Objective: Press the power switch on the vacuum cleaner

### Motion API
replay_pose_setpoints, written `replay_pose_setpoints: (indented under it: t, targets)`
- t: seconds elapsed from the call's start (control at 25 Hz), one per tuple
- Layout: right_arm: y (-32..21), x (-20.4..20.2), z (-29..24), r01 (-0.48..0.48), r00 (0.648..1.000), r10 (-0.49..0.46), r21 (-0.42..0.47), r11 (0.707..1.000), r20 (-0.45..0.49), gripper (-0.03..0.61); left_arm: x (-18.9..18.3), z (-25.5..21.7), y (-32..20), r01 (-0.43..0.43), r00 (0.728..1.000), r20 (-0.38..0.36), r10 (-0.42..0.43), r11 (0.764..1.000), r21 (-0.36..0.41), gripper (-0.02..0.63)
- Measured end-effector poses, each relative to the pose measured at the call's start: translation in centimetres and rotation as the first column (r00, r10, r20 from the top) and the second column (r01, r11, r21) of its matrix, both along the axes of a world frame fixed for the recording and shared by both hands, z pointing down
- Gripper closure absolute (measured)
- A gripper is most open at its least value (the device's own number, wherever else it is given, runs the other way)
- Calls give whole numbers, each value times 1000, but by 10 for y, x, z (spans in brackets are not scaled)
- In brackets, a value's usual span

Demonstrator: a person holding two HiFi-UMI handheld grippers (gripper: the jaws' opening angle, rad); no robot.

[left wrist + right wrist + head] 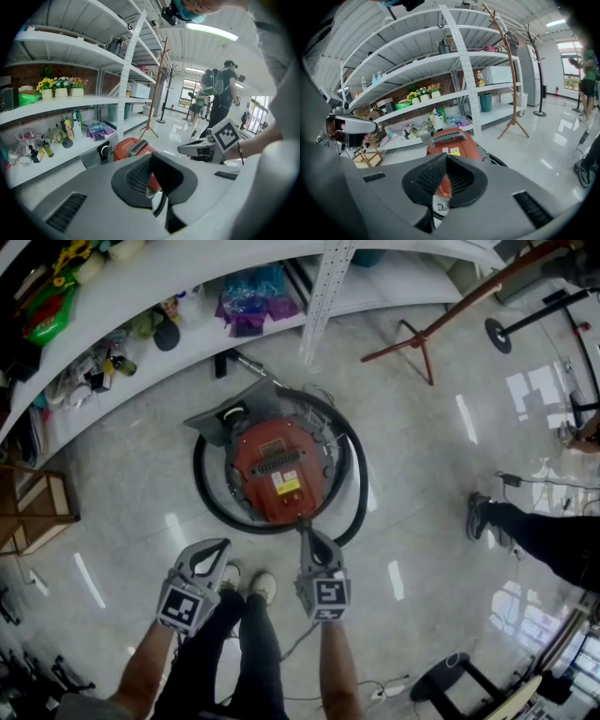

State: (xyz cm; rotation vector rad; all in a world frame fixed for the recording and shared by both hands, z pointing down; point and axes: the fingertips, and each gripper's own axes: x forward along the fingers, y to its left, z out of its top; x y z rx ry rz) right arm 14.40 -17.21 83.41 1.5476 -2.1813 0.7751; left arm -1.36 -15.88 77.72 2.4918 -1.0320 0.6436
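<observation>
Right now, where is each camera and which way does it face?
Head view: on the person's head, facing steeply down at the round red vacuum cleaner; forearms, legs, left gripper, right gripper show.
Left gripper view: on that gripper, along its shut jaws toward white metal shelves.
Right gripper view: likewise, shut jaws aimed at the vacuum.
Shared: all show the vacuum.

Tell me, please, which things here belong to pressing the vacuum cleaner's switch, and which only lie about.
For the job: red vacuum cleaner, its white button, right gripper, fingers shut, at its near end.
Just lying about: black hose, shelf bottles, purple bag, coat stand, wooden crate.
</observation>
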Motion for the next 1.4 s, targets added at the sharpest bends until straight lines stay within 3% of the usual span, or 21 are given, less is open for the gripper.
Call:
replay_pose_setpoints:
  t: [1.4]
  targets:
    - [-59,-4,69,-12,1000,11,-53,999,-28,569,-11,12,-6,13,1000,5,-13,1000,-7,606]
